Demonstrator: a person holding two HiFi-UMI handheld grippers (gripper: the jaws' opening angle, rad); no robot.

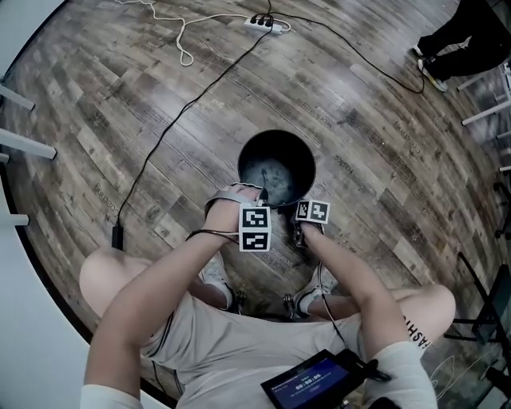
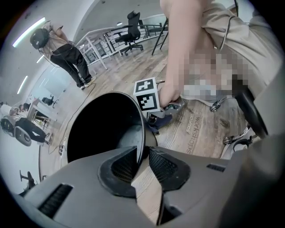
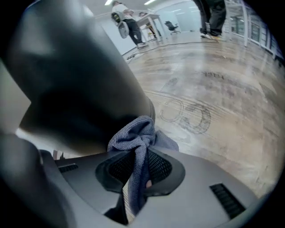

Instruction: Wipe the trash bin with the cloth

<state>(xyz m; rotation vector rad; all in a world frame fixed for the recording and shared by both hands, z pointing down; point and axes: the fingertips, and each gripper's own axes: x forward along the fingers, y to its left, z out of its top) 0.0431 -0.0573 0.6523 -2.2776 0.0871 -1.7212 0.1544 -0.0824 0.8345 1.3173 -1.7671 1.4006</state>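
A black round trash bin (image 1: 276, 168) stands on the wood floor between my knees. My left gripper (image 1: 257, 196) reaches over its near rim. In the left gripper view the left gripper (image 2: 143, 153) is shut on the thin rim (image 2: 141, 133), one pad inside the bin and one outside. My right gripper (image 1: 299, 233) is low beside the bin's near right wall. In the right gripper view the right gripper (image 3: 139, 153) is shut on a grey-blue cloth (image 3: 139, 133), whose bunched end touches the bin's dark outer wall (image 3: 80, 80). The cloth (image 2: 156, 123) also shows under the right marker cube (image 2: 148, 95).
A black cable (image 1: 184, 112) runs across the floor to a power strip (image 1: 261, 23) at the back. My shoes (image 1: 219, 279) rest close behind the bin. White table legs (image 1: 20, 144) stand at the left. Another person (image 2: 67, 53) and an office chair (image 2: 132, 26) are farther off.
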